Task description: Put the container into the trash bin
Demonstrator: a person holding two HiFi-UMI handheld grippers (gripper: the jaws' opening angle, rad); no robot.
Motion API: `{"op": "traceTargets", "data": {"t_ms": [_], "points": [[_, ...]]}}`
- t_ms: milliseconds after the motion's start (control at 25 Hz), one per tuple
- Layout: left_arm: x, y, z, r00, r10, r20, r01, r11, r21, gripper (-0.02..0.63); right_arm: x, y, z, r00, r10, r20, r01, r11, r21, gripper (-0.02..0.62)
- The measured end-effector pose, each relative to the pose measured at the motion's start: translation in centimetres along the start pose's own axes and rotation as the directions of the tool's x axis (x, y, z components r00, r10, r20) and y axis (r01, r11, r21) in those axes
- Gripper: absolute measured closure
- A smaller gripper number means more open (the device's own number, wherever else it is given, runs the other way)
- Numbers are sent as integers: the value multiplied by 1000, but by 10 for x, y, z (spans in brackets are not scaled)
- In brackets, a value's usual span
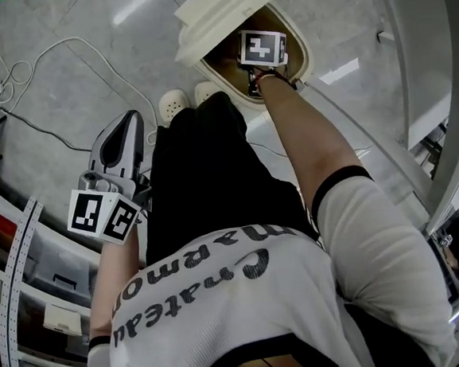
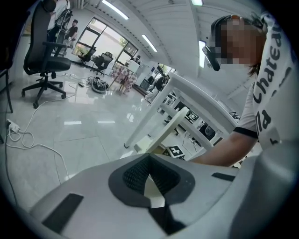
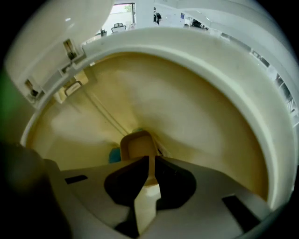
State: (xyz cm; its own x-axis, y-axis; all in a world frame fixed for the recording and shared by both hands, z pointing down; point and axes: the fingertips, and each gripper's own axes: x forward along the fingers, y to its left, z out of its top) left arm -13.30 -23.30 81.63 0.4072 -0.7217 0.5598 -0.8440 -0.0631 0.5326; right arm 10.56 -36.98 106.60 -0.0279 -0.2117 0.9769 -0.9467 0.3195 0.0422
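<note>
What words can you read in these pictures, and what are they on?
"Chateau": on the person's white T-shirt, upside down in the head view; it shows again, cut off, in the left gripper view.
"Marmo": the next line on the same shirt; the rest curves out of sight.
Marker cubes and: only black-and-white square patterns, no letters.
Shelf boxes: too small to read.

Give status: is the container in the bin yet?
Done: lid is up, right tool is inside the trash bin. In hand: its jaws are shut on the container wall, not yet released. To do: open and drop it. Left tool is shut, empty, off to the side.
</note>
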Motion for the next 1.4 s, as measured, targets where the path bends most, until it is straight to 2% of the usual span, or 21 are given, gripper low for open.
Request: {"op": "traceTargets", "data": {"t_ms": [200,440,720,880,1000,1120,1320,1400], "points": [[-25,-30,25,1000,21,12,-20,999,-33,583,-48,8,6,999,46,-2,-46,999,18,557],[-57,-72,77,995,38,88,-36,999,-26,583,-119,-6,8,999,52,-12,-51,998,38,557],[-82,-119,137,984,2,177,-12,999,51,583,-202,-31,41,991,86,105,-96,991,93,558],[-108,-142,170,970,5,241,-16,999,44,583,-270,-30,58,974,140,180,-159,983,91,558],[-119,-164,192,969,-45,241,34,998,51,583,-325,-15,75,937,216,275,-250,963,96,558],[-125,-183,226,958,-99,271,71,991,111,583,-379,-1,100,874,273,403,-347,930,122,558],[-156,-223,267,925,-189,328,139,975,172,583,-465,7,117,770,286,570,-464,864,193,558],[-170,-239,280,907,-234,349,174,965,196,583,-500,6,126,726,267,633,-476,860,184,558]]}}
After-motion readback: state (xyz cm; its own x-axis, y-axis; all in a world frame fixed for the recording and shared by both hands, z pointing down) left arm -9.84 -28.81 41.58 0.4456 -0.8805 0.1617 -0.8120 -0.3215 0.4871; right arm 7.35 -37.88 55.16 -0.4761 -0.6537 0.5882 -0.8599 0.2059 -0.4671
